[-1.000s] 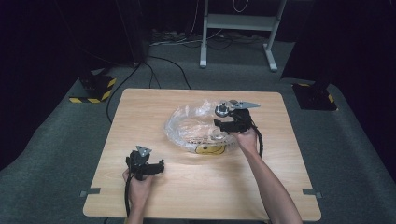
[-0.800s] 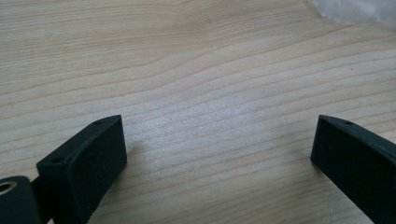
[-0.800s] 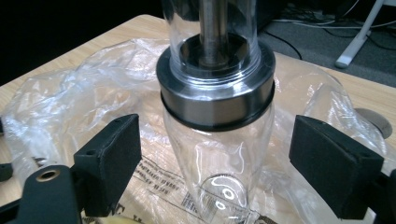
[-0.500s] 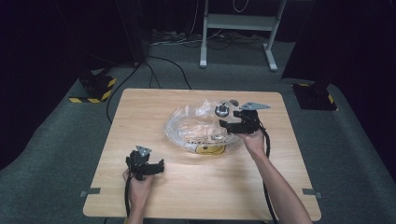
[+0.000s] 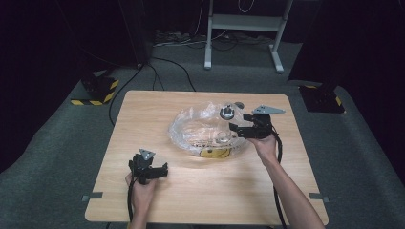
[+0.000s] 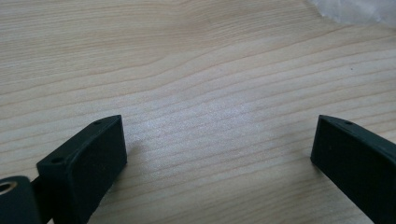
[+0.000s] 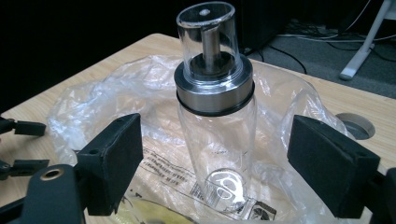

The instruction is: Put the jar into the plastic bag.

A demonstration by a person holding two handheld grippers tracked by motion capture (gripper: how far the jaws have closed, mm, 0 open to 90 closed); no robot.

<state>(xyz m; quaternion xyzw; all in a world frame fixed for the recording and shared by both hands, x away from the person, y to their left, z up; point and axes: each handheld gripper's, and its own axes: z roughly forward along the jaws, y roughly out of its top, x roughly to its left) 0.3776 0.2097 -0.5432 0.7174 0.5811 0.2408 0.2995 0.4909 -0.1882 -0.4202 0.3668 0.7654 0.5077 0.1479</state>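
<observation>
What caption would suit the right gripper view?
Open tongs flank an upright clear glass bottle standing on a crumpled plastic bag.

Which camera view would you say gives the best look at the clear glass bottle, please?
The right gripper view: the glass bottle stands upright on the plastic bag, close between open jaws, steel collar sharp. The high view shows it small; the left gripper view shows bare table.

A bottle (image 7: 215, 107) stands upright on a plastic bag (image 5: 200, 131) at the surface's (image 5: 157, 102) middle, towards its far edge
</observation>
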